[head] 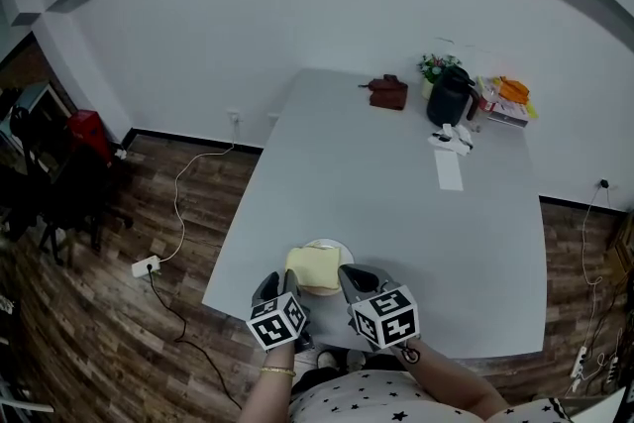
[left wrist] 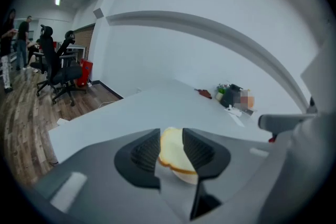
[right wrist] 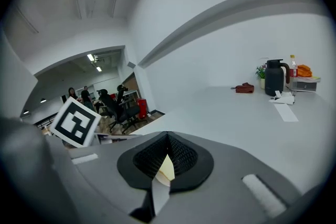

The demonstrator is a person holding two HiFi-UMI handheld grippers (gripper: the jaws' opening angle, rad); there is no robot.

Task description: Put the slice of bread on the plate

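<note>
One plate (head: 329, 243) shows only its far rim, covered by one slice of bread (head: 313, 268) just ahead of the two grippers. They sit on a grey table (head: 396, 233) over wood flooring (head: 119, 302). The left gripper (left wrist: 171, 134) is spread, with the bread beyond its jaws and untouched. The right gripper (right wrist: 168, 136) is pressed together.

The bread slice (head: 313, 267) lies on the plate (head: 338, 245) at the near edge of the table (head: 396, 203).
</note>
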